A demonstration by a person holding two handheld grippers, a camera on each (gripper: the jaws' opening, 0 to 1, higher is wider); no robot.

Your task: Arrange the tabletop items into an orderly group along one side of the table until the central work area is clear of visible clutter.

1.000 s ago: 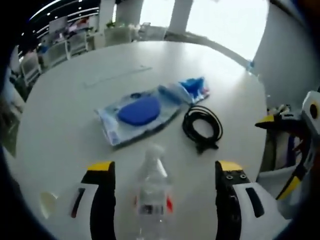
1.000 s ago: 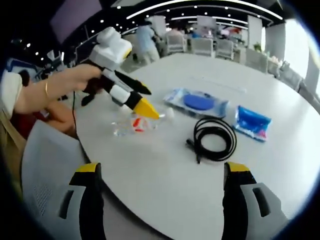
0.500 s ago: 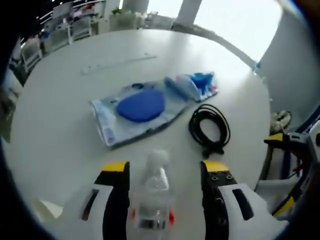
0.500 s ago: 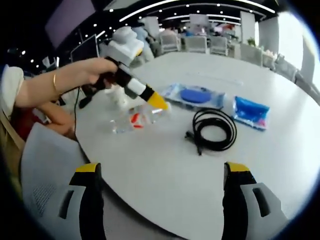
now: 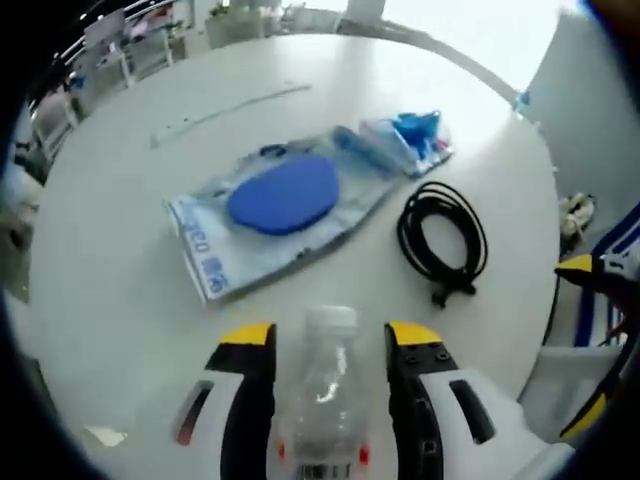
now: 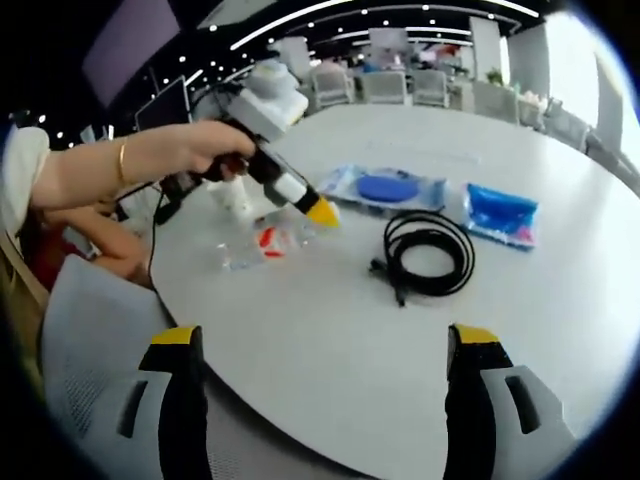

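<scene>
Left gripper [image 5: 320, 345] clamps bottle [image 5: 322, 400] — right gripper [image 6: 320, 345] open

Harsh window glare, fisheye warp, perhaps slight blur

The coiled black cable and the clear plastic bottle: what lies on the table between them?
Nothing: in the right gripper view, bare white table separates the coiled black cable from the clear plastic bottle.
</scene>
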